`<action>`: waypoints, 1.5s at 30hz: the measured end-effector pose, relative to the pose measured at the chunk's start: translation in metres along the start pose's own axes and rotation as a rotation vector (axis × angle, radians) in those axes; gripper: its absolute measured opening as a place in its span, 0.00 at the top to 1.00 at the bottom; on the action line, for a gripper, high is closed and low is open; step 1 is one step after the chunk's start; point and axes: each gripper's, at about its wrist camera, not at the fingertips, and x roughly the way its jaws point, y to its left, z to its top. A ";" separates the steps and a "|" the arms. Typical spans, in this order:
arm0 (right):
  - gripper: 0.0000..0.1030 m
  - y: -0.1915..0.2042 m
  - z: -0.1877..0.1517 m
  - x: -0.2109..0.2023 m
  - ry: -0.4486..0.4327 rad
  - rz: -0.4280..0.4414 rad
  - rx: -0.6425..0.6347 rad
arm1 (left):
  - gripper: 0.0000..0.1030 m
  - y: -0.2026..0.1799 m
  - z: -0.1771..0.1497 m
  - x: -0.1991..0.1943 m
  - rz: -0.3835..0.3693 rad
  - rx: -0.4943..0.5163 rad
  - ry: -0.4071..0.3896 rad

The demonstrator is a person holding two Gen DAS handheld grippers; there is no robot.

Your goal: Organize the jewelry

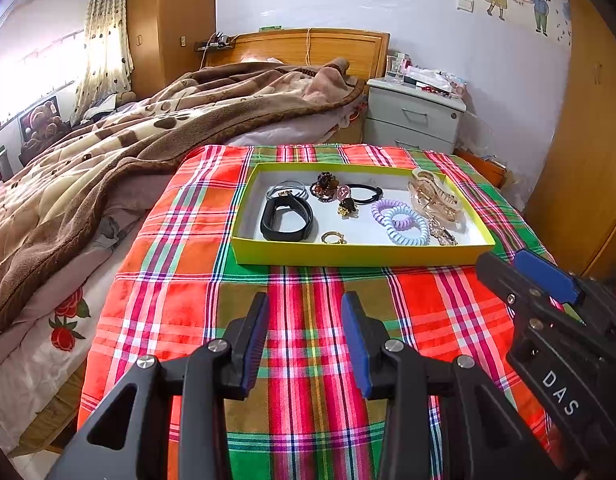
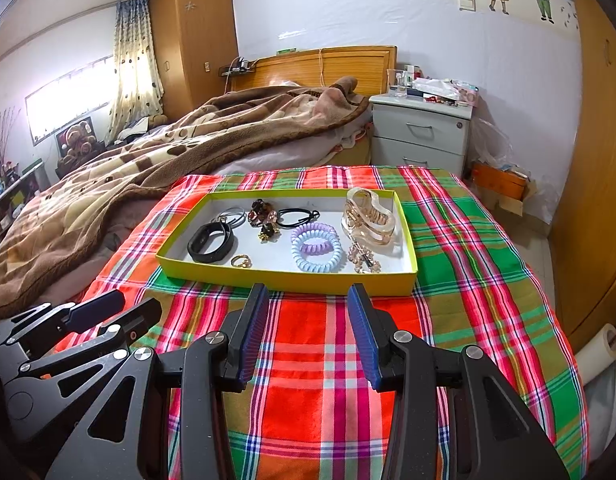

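A shallow yellow tray (image 1: 360, 254) (image 2: 288, 280) lies on the plaid cloth (image 1: 300, 344) (image 2: 332, 360). Inside it are a black band (image 1: 286, 220) (image 2: 211, 243), a gold ring (image 1: 333, 237) (image 2: 241, 261), purple and blue coil hair ties (image 1: 404, 226) (image 2: 317, 249), a black elastic (image 1: 364, 193) (image 2: 297, 217), a clear hair claw (image 1: 432, 196) (image 2: 368, 216) and dark beaded pieces (image 1: 326, 186) (image 2: 261, 212). My left gripper (image 1: 304, 308) hangs open over the cloth, short of the tray's near wall. My right gripper (image 2: 308, 300) is open too, its tips just before the tray, nothing between them.
A bed with a brown blanket (image 1: 108, 152) (image 2: 148, 152) lies to the left and behind. A grey nightstand (image 1: 416, 116) (image 2: 422, 132) stands beyond the tray, a wooden wardrobe (image 2: 596, 160) on the right. Each gripper shows at the edge of the other's view.
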 end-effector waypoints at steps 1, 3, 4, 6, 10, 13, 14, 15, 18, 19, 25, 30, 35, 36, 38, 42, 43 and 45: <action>0.59 0.000 0.000 0.000 0.001 0.001 0.001 | 0.62 0.000 0.000 0.000 0.000 0.002 0.002; 0.59 0.000 0.000 0.001 0.002 0.000 0.002 | 0.62 0.000 0.000 0.000 0.002 0.001 0.003; 0.59 0.000 0.000 0.001 0.002 0.001 0.002 | 0.62 -0.001 0.000 0.000 0.000 0.002 0.004; 0.59 -0.001 0.000 0.001 0.001 0.003 0.002 | 0.62 -0.001 0.000 0.000 0.000 0.004 0.006; 0.59 -0.001 -0.001 0.001 0.002 0.003 0.001 | 0.62 -0.002 0.000 0.000 0.001 0.005 0.004; 0.59 0.000 -0.001 0.002 0.002 0.004 0.003 | 0.62 -0.002 0.000 -0.001 0.002 0.003 0.006; 0.59 0.000 -0.001 0.002 0.004 0.003 0.002 | 0.62 -0.002 0.000 -0.001 0.001 0.003 0.007; 0.59 0.000 -0.001 0.002 0.003 0.002 0.001 | 0.62 -0.002 0.000 -0.001 0.002 0.002 0.007; 0.59 0.000 -0.002 0.002 0.004 0.003 0.003 | 0.62 -0.002 -0.001 -0.001 0.004 0.004 0.007; 0.59 0.000 -0.002 0.002 0.004 0.002 0.003 | 0.62 -0.001 -0.001 -0.002 0.003 0.002 0.006; 0.59 0.000 -0.002 0.002 0.003 0.003 0.004 | 0.62 -0.003 0.000 -0.001 0.004 0.006 0.011; 0.59 0.000 -0.002 0.002 0.004 0.002 0.004 | 0.62 -0.003 0.000 0.000 0.003 0.007 0.014; 0.59 0.000 -0.002 0.002 0.003 0.003 0.006 | 0.62 -0.003 0.000 0.001 0.002 0.009 0.013; 0.59 -0.001 -0.002 0.002 0.004 0.002 0.005 | 0.62 -0.003 0.001 0.001 0.001 0.008 0.014; 0.59 -0.001 -0.002 0.002 0.005 0.002 0.007 | 0.62 -0.003 0.000 0.001 0.001 0.009 0.012; 0.59 -0.002 -0.002 0.002 0.003 0.001 0.009 | 0.62 -0.003 0.001 0.000 0.005 0.008 0.008; 0.59 -0.003 -0.002 0.002 0.003 0.001 0.011 | 0.62 -0.004 0.001 0.001 0.006 0.008 0.007; 0.59 -0.005 -0.002 0.002 0.004 -0.001 0.014 | 0.62 -0.005 0.001 0.000 0.008 0.009 0.004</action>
